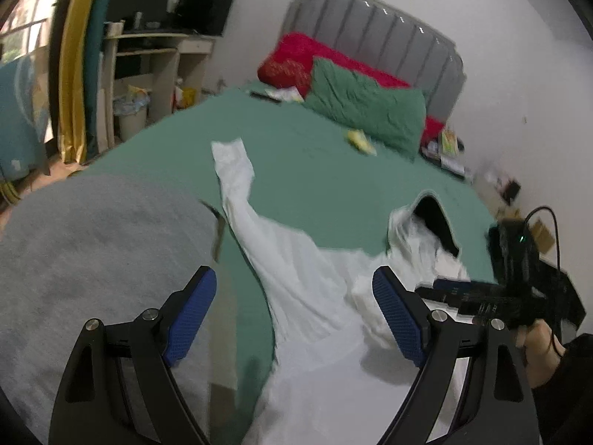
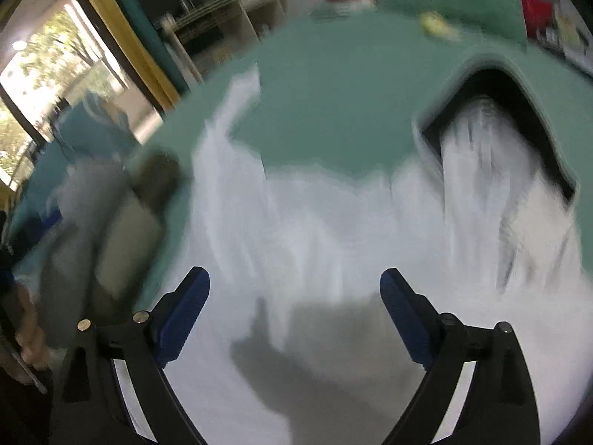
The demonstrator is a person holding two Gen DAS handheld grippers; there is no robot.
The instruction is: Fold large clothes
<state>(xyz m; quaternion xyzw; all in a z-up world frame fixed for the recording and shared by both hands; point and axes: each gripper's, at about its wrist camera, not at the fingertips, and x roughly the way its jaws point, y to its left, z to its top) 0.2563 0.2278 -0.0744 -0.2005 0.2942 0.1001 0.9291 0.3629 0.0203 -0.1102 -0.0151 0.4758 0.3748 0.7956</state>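
Left wrist view: a bed covered by a green sheet [image 1: 318, 170] fills the middle of the frame. A white garment [image 1: 296, 278] lies spread on it, one sleeve reaching toward 11 o'clock and a black-lined collar or opening at 3 o'clock. The left gripper [image 1: 294, 313] stands above the garment with its jaws wide apart and nothing between the blue pads. At 9 o'clock lies a grey cloth [image 1: 100, 244], just beside the garment. At 12 o'clock a grey padded headboard [image 1: 389, 33] stands against a white wall, with a red pillow [image 1: 296, 59] and a green pillow [image 1: 367, 111] before it. At 10 o'clock — a pale desk [image 1: 155, 59] with dark boxes on top, a bin below, and yellow and teal curtains [image 1: 79, 66] beside a window. The right gripper [image 1: 478, 293] enters at 3 o'clock, a hand on its handle.

Right wrist view: heavily blurred. The right gripper's jaws stand wide apart over the white garment, pads clear of the cloth — nothing held.
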